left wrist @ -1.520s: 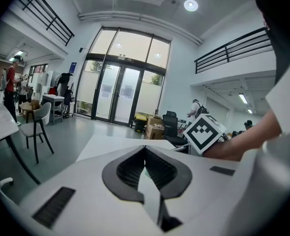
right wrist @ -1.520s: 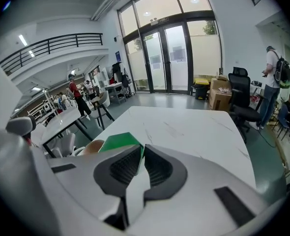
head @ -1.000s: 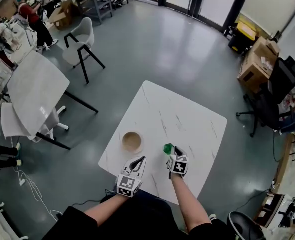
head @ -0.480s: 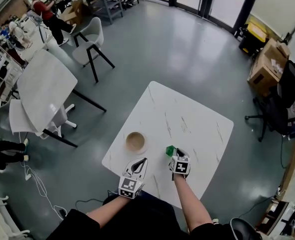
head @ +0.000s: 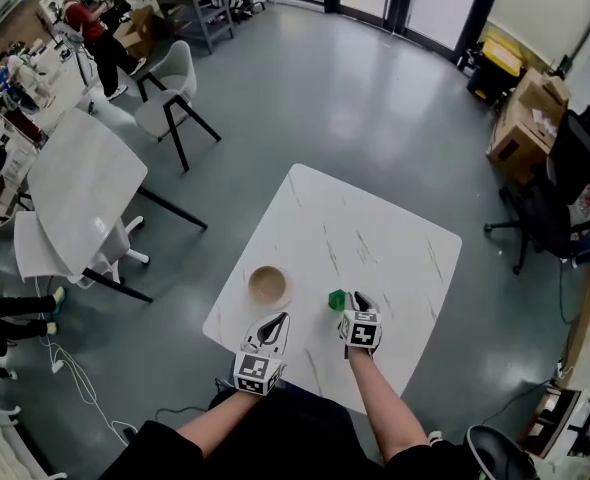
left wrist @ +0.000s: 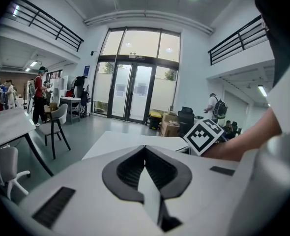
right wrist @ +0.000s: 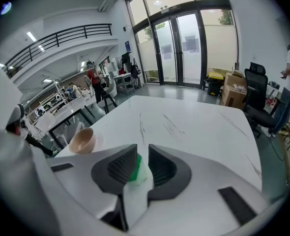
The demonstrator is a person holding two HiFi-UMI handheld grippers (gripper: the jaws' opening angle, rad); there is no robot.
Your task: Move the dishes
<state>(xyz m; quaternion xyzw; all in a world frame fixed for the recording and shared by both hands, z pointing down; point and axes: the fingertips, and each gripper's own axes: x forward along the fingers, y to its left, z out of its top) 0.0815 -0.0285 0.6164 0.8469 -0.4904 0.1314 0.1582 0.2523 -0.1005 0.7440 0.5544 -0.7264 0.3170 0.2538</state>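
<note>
A tan bowl sits on a white saucer near the left corner of the white marble table; the right gripper view shows the bowl at its left. My right gripper is shut on a small green object, right of the bowl and low over the table. In the right gripper view the green object is wedged between the dark pads of the right gripper. My left gripper hovers just in front of the bowl. In its own view the left gripper is shut and holds nothing.
The table's front edge runs just under both hands. A second white table and chairs stand to the left. An office chair and cardboard boxes are at the right. People stand far back left.
The head view has shifted slightly. Both grippers stay in about the same places, and the right one still holds the green object.
</note>
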